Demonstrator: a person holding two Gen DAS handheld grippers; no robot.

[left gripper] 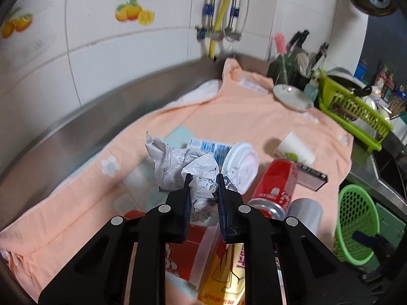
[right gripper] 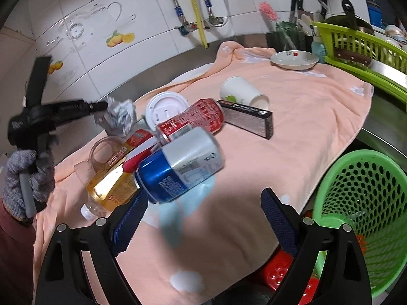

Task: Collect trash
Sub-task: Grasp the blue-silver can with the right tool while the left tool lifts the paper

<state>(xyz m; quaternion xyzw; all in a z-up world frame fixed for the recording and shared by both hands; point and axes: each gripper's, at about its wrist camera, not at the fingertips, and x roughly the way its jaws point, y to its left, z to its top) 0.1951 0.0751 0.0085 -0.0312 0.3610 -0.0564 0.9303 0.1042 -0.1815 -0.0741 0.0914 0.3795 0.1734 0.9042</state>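
Trash lies on a peach towel [left gripper: 229, 106]. My left gripper [left gripper: 203, 180] is shut on a crumpled grey paper ball [left gripper: 178, 165], also seen in the right wrist view [right gripper: 119, 117]. Around it lie a white lid [left gripper: 241, 162], a red can [left gripper: 274, 188], a paper cup [left gripper: 295, 147], a dark box [left gripper: 310, 175] and a yellow packet [left gripper: 223, 274]. My right gripper [right gripper: 203, 203] is open and empty over the towel, just in front of a blue and silver can [right gripper: 180, 162]. The green mesh bin [right gripper: 363, 216] stands at the right below the counter.
A white dish [right gripper: 295, 59] and a green dish rack [right gripper: 361, 48] with crockery stand at the back right. A clear plastic cup [right gripper: 101, 152] and a clear bottle [right gripper: 96, 208] lie at the left. A tiled wall with pipes rises behind.
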